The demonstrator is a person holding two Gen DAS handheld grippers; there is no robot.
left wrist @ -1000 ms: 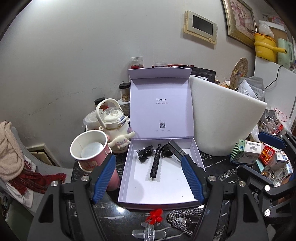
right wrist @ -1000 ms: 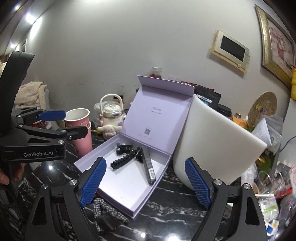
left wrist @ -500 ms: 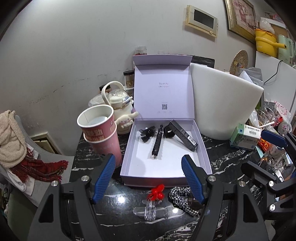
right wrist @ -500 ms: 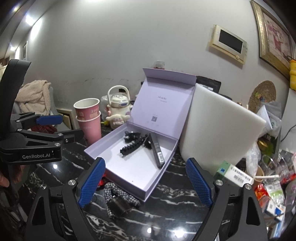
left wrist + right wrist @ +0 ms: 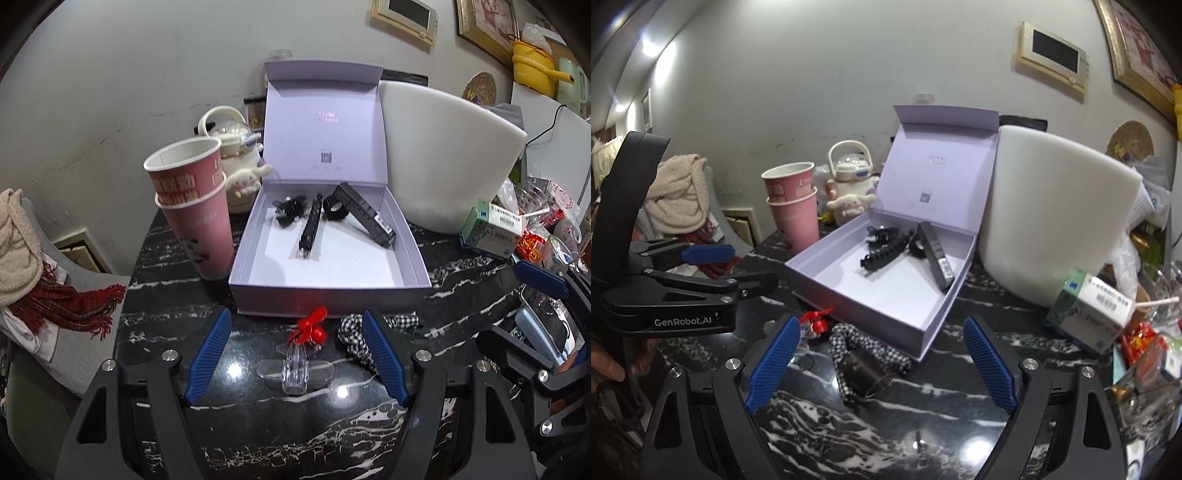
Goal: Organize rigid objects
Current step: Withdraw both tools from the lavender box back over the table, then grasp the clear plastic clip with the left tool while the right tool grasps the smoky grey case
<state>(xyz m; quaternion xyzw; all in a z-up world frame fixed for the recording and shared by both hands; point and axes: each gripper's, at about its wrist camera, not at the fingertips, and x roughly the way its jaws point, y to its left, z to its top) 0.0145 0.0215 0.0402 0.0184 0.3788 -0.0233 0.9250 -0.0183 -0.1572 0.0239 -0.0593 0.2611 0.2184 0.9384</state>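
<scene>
Step in hand: both grippers are lining up on the loose pieces lying in front of the lavender box on the black marble tabletop.
Left gripper: jaws are standing spread and empty, framing the clear hair clip with a red bow.
Right gripper: jaws are standing wide and empty, framing the checked scrunchie.
Box contents: a black claw clip and a long black clip are lying inside.
Doing it well: I judge pinching the clear clip across its narrow body is working best, since it is looking slippery.
Watch: pink paper cups are standing just beside the box.
</scene>
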